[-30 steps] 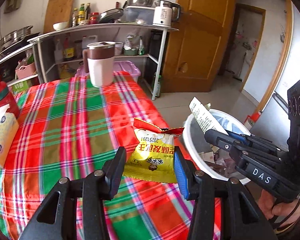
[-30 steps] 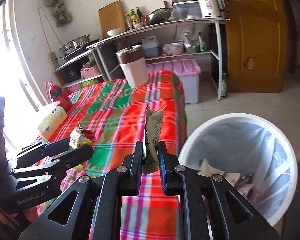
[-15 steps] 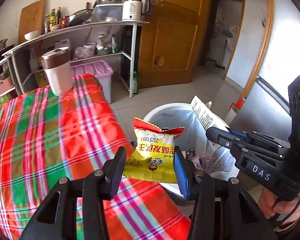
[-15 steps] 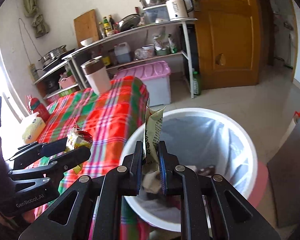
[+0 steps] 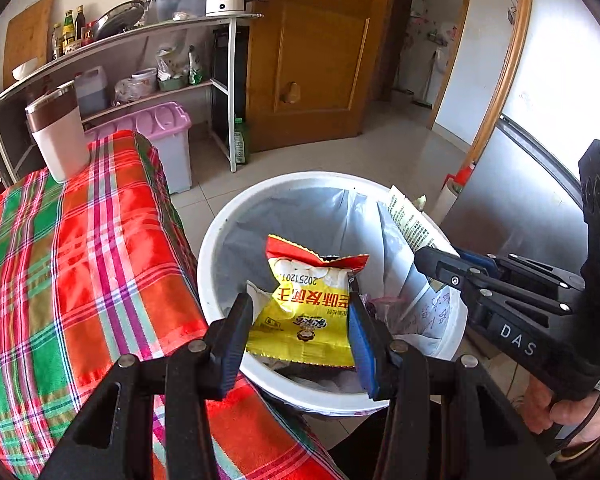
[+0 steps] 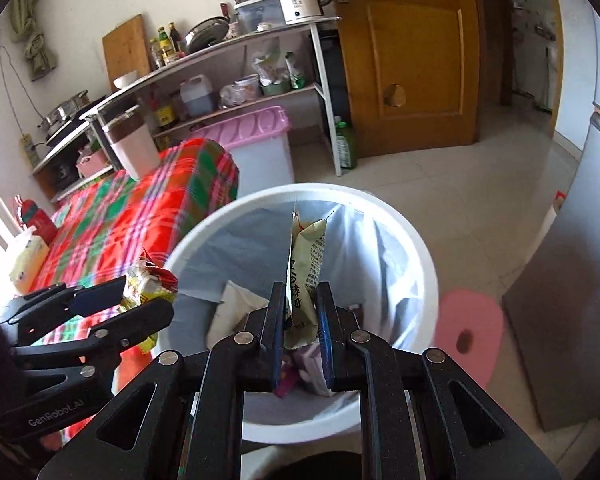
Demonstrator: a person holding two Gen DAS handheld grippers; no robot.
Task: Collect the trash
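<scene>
Yellow snack packet [image 5: 304,316], clamped in the left gripper [image 5: 300,320], had moved off the plaid tablecloth [image 5: 80,260] to above the white bin [image 5: 220,240]; the right gripper [image 6: 300,320], closed on a pale green wrapper [image 6: 306,264], was also over it, so both pieces appeared ready for release

Yellow snack bag [image 5: 300,312]: bottom edge hidden behind left gripper [image 5: 300,332] fingers. Small print on pale wrapper [image 6: 306,276] too tiny to read. Bin [image 6: 400,220] near rim hidden by right gripper [image 6: 300,332]; stuff at bottom mostly covered, can't tell what. Plaid cloth [image 6: 140,208] blurry. Table cut off at pic edge, left wrist view.
</scene>
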